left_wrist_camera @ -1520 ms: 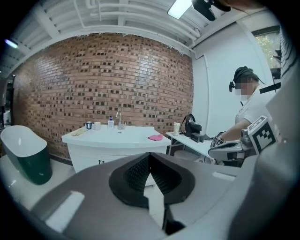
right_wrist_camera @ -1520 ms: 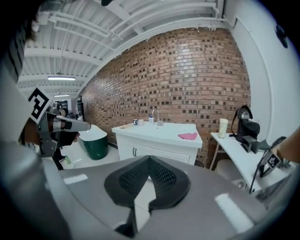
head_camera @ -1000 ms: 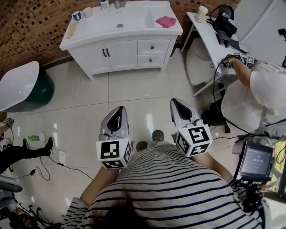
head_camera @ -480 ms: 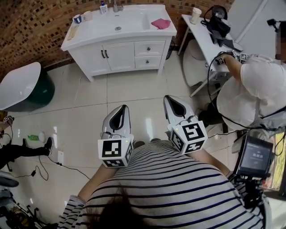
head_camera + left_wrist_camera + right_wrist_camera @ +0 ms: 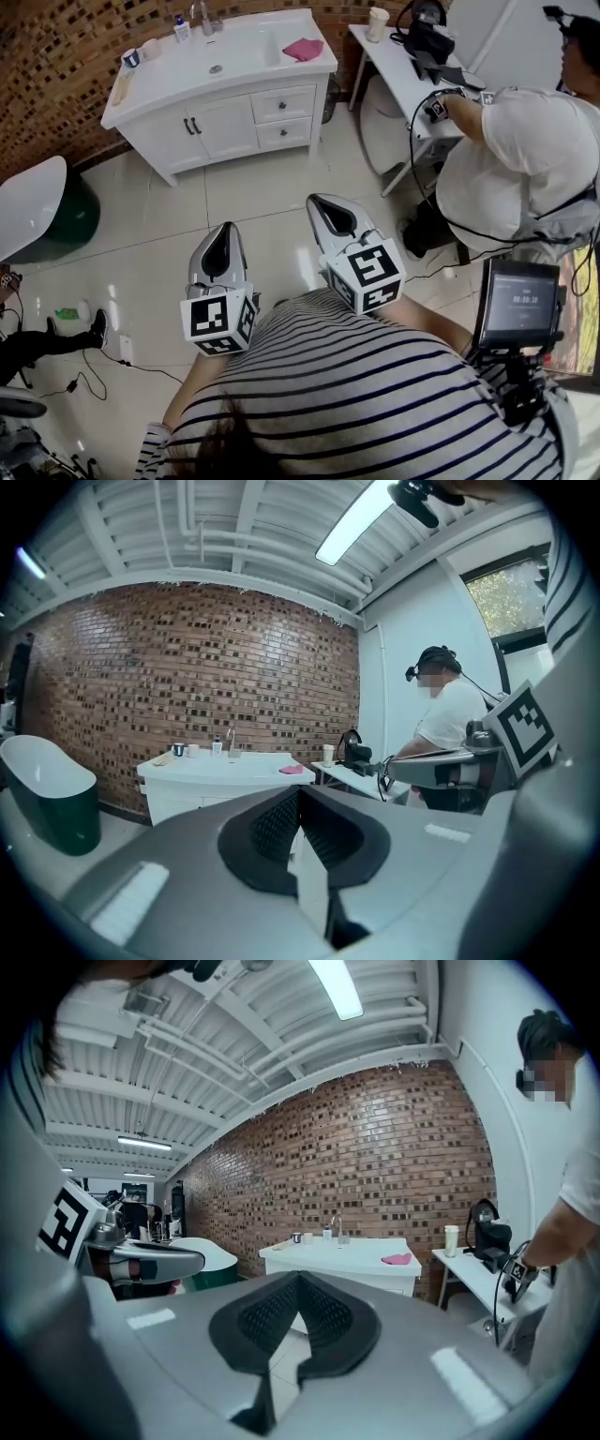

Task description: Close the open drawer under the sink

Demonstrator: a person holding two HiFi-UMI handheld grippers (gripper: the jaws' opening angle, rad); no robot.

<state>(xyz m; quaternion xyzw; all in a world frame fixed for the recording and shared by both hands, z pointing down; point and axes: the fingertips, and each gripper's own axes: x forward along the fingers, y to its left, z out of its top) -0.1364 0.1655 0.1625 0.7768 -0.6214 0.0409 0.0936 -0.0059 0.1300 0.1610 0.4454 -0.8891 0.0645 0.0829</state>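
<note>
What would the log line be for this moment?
left gripper shut, empty | right gripper shut, empty | both far from vanity | drawers look closed

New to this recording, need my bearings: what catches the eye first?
The marker-cubed left gripper and right gripper, both shut and empty, held low over the tiled floor. Beyond them, the white sink cabinet against the brick wall, a pink cloth on top. At right, a person in white bends over a table.

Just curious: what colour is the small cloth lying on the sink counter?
Pink; the small folded cloth shows best in the head view.
</note>
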